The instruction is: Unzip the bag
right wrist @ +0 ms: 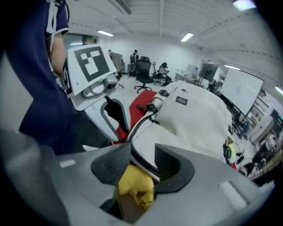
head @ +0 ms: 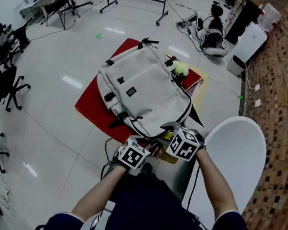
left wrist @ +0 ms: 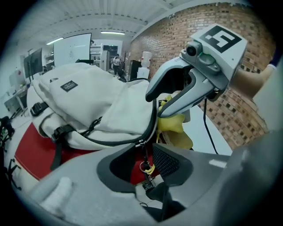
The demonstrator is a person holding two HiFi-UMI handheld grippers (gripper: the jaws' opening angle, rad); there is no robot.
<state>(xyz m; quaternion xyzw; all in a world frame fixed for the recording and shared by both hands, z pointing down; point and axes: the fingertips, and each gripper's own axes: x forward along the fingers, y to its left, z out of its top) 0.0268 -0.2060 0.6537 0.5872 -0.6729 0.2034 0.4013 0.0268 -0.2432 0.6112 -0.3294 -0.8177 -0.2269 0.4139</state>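
The head view shows the white bag (head: 143,89) on a red mat (head: 91,102). Only the view from the left gripper (left wrist: 140,155) shows the zip pull (left wrist: 144,167) hanging between its wide jaws. The right gripper (right wrist: 142,164), equally wide, straddles the bag's rim.

The left forearm (head: 97,195) and right forearm (head: 215,186) are bare and reach forward and down, side by side. The left tool (left wrist: 143,161) and right tool (right wrist: 141,165) sit close together, both tilted steeply downward. Each tool's jaws stand wide apart, with the pads clamped on nothing.
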